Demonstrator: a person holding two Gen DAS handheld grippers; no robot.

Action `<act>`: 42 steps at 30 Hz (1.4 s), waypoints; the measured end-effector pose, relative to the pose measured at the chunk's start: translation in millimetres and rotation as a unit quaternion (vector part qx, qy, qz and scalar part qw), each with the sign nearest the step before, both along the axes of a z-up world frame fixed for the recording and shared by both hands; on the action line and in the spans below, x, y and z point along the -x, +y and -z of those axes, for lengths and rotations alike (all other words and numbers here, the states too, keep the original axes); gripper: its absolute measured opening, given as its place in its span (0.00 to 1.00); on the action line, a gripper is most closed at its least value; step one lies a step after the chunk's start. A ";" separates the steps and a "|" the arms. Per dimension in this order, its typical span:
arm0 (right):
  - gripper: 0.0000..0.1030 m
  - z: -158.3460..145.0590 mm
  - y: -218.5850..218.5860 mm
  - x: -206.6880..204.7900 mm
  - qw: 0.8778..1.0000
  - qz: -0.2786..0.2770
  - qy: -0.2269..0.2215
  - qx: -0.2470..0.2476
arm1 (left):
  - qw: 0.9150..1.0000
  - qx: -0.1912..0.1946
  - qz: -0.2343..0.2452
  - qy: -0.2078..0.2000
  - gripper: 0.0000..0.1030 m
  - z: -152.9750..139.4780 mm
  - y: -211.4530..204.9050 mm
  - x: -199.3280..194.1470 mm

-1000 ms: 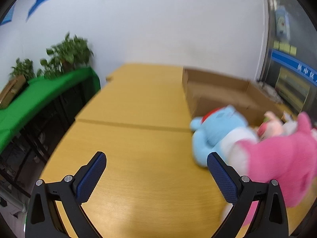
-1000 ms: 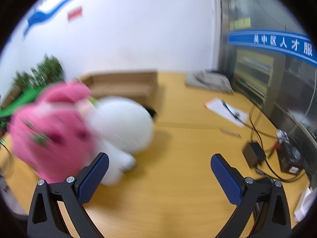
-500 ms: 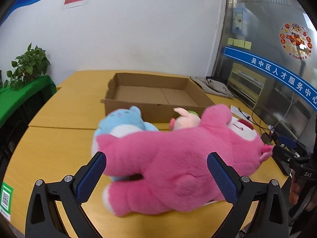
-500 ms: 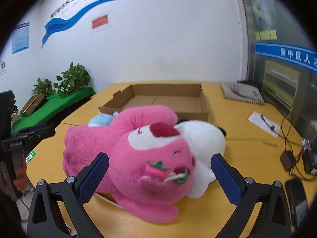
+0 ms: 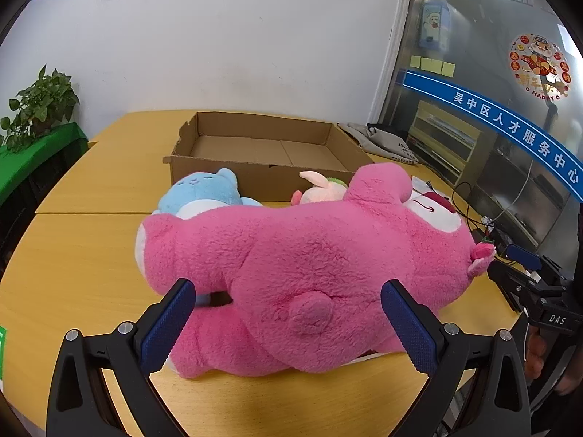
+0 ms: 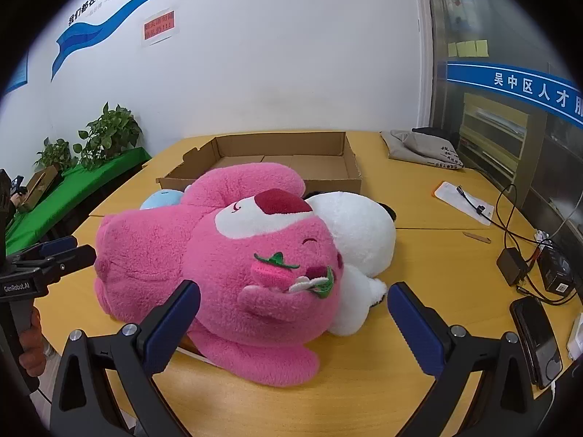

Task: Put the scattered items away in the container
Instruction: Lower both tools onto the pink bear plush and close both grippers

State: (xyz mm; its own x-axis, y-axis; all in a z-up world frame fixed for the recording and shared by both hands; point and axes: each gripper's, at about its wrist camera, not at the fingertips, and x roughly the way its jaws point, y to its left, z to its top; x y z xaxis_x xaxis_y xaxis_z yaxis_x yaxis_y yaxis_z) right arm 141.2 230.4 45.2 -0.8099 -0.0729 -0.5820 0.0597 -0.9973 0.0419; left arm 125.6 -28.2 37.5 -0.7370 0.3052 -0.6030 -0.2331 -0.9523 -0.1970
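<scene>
A big pink plush bear (image 5: 309,266) (image 6: 226,255) lies on its side on the wooden table. Behind it sit a blue plush (image 5: 202,193) (image 6: 162,198), a small pink plush (image 5: 322,189) and a white plush (image 6: 357,233). An empty shallow cardboard box (image 5: 262,149) (image 6: 277,156) stands farther back. My left gripper (image 5: 288,324) is open at the bear's back and rump. My right gripper (image 6: 293,324) is open in front of the bear's face. Each gripper shows at the edge of the other's view.
At the right of the table lie a grey cloth bag (image 6: 422,147), a white sheet with a cable (image 6: 464,202), a black power adapter (image 6: 512,266), a black box (image 6: 557,269) and a phone (image 6: 535,338). Plants (image 6: 109,138) on a green shelf stand at the left.
Both grippers have swung from blurred side views to face the plush pile and have moved closer to the pink bear. Their jaws stay open.
</scene>
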 end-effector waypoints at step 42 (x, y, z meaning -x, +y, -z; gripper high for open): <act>0.87 45.5 19.7 53.4 0.990 -0.094 -0.027 0.101 | 0.989 -0.079 0.097 -0.080 0.96 63.2 -0.8 53.3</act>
